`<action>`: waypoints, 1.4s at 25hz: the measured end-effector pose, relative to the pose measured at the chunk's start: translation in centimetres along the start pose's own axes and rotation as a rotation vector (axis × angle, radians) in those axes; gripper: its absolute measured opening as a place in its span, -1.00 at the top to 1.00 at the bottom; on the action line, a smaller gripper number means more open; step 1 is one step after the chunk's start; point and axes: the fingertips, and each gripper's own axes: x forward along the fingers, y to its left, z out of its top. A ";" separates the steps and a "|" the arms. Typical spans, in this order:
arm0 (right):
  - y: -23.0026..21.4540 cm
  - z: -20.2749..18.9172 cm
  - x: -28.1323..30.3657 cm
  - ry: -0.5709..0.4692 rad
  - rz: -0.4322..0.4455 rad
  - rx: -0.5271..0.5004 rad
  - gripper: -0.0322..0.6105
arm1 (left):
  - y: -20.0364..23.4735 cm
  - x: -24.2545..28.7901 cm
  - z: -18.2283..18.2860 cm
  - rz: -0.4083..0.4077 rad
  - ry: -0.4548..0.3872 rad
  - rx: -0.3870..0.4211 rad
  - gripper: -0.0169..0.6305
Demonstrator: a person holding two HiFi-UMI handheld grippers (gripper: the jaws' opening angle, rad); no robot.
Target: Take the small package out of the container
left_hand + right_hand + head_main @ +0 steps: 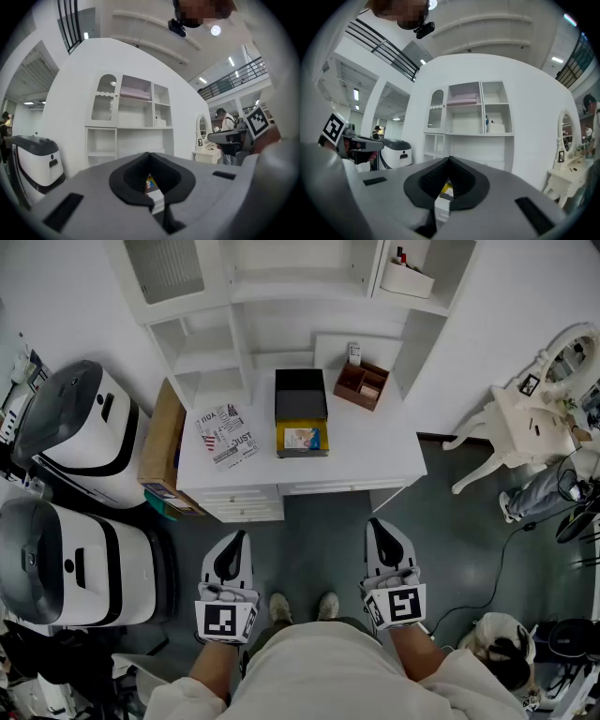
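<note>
A yellow open box (pixel 301 438) with its black lid (pixel 300 395) folded back sits on the white desk (pixel 375 446). Inside it lies a small white and blue package (pixel 302 438). My left gripper (pixel 232 554) and right gripper (pixel 384 542) are held low over the grey floor, well short of the desk. Both are shut with nothing between the jaws. Through the gap between the left gripper's jaws, the package (pixel 150 183) shows far off. The yellow box (pixel 446 189) appears the same way in the right gripper view.
A printed paper (pixel 226 435) lies on the desk's left part, a brown wooden organiser (pixel 362 383) at its back right. White shelves (pixel 281 296) rise behind. Two large white and grey machines (pixel 70 521) stand left, a cardboard box (pixel 161 442) against the desk, a white dressing table (pixel 525 423) right.
</note>
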 end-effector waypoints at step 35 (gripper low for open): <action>-2.8 0.4 -0.8 -0.097 0.061 0.065 -0.54 | -1.6 1.3 0.9 0.041 -0.053 -0.058 -0.54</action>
